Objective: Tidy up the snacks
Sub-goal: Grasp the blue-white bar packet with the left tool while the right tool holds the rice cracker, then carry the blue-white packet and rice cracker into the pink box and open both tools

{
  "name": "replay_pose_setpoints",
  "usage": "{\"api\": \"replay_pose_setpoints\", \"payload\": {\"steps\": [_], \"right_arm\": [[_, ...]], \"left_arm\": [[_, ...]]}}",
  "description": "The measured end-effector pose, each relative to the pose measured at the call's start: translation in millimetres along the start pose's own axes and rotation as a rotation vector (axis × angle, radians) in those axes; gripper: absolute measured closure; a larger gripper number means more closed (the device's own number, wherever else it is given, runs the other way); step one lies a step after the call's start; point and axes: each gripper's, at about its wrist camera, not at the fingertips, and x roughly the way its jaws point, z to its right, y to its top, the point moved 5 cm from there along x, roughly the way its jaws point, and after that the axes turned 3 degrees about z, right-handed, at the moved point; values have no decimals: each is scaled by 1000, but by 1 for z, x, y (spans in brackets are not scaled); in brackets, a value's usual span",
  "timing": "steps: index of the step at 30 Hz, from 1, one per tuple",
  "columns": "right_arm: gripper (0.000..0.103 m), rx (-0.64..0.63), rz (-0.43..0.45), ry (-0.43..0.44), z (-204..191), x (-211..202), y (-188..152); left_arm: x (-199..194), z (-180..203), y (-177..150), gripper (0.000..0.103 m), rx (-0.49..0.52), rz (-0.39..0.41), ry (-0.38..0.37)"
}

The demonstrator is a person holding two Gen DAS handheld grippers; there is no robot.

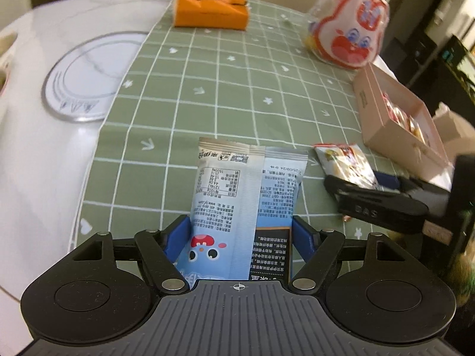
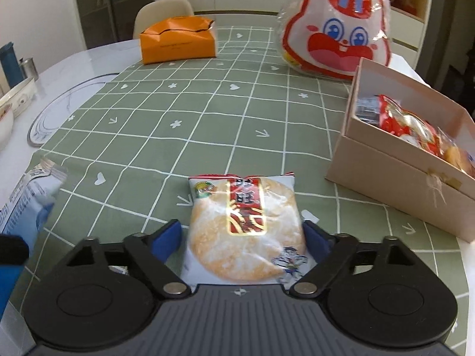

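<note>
My left gripper [image 1: 242,234] is shut on a light blue snack packet [image 1: 234,190], held back side up above the green checked cloth [image 1: 207,89]. My right gripper [image 2: 242,237] is shut on a rice cracker packet [image 2: 245,225], its blue pads against both sides. The right gripper and its packet [image 1: 347,163] also show at the right of the left wrist view. The blue packet [image 2: 29,195] shows at the left edge of the right wrist view. A pink open box [image 2: 394,160] with several red snack packets [image 2: 415,127] stands at the right.
A large rabbit-face snack bag [image 2: 335,29] stands at the back right. An orange box [image 2: 178,43] sits at the far end of the cloth. A round marble turntable [image 1: 89,74] lies on the white table to the left. A bowl [image 2: 4,124] and bottles [image 2: 12,65] sit at far left.
</note>
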Motion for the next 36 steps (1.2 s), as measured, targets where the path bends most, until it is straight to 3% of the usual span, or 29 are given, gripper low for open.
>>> {"api": "replay_pose_setpoints", "payload": {"steps": [8, 11, 15, 20, 26, 36], "right_arm": [[26, 55, -74, 24, 19, -24, -18], [25, 33, -70, 46, 20, -29, -23], [21, 31, -55, -2, 21, -24, -22], [25, 28, -50, -7, 16, -26, -19], [25, 26, -22, -29, 28, -64, -21], [25, 91, 84, -151, 103, -145, -3]], "left_arm": [[8, 9, -8, 24, 25, -45, -8], [11, 16, -12, 24, 49, -59, -15], [14, 24, -16, 24, 82, -77, -24], [17, 37, -20, 24, 118, -97, -48], [20, 68, -21, 24, 188, -107, -117], [16, 154, -7, 24, 317, -77, -274]]}}
